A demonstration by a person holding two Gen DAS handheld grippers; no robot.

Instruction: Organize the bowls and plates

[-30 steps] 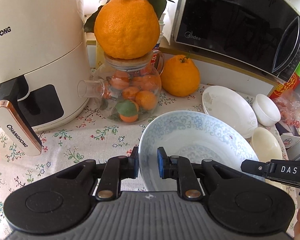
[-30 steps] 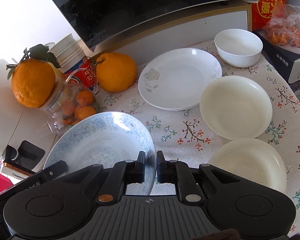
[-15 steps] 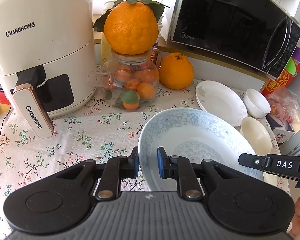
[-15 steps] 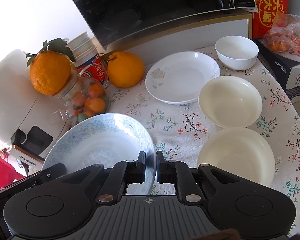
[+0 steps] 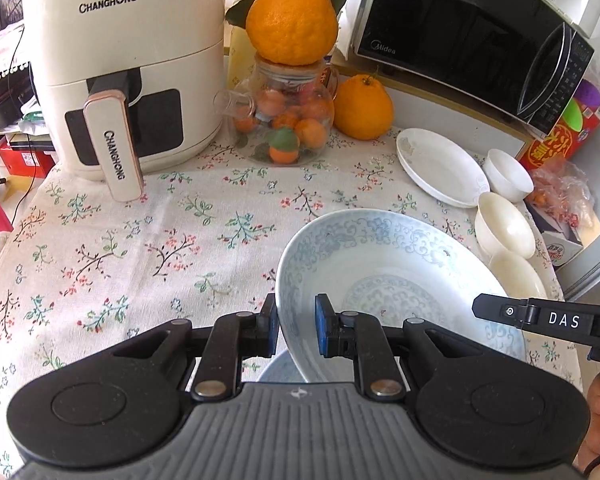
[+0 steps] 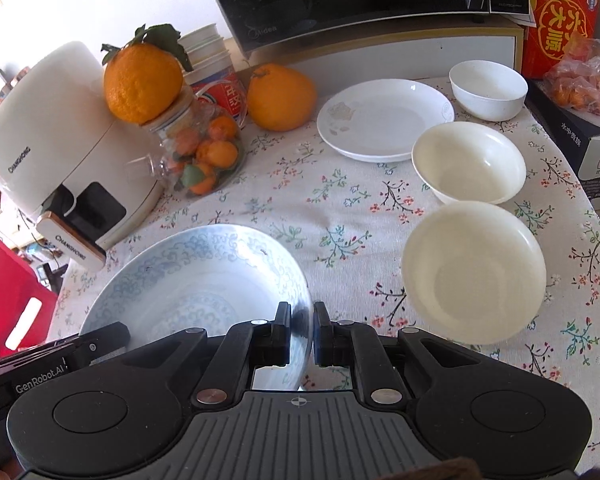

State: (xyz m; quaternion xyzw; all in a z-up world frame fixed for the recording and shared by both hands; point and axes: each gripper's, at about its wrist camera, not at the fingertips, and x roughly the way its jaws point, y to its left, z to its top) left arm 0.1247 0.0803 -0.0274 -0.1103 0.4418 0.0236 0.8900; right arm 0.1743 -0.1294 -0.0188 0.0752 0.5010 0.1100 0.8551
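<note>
A large blue-patterned bowl [image 5: 396, 280] is held above the floral tablecloth by both grippers. My left gripper [image 5: 296, 330] is shut on its left rim. My right gripper [image 6: 301, 334] is shut on its right rim; the bowl [image 6: 196, 284] fills the lower left of the right wrist view. On the table stand a white plate [image 6: 384, 120], a small white bowl [image 6: 488, 88] and two cream bowls, one farther [image 6: 468, 162] and one nearer [image 6: 474, 272]. These also show at the right of the left wrist view: the plate [image 5: 436, 166] and the small bowl [image 5: 508, 174].
A white air fryer [image 5: 120, 68] stands at the back left. A glass jar of small oranges [image 5: 288, 120] carries a big orange [image 5: 292, 26], with another orange [image 5: 362, 108] beside it. A black microwave [image 5: 472, 40] is behind. Boxes and a bag [image 6: 580, 80] line the right edge.
Both grippers have pulled back and up with the patterned bowl held between them. More tablecloth shows in front of it, and the table's objects look farther away.
</note>
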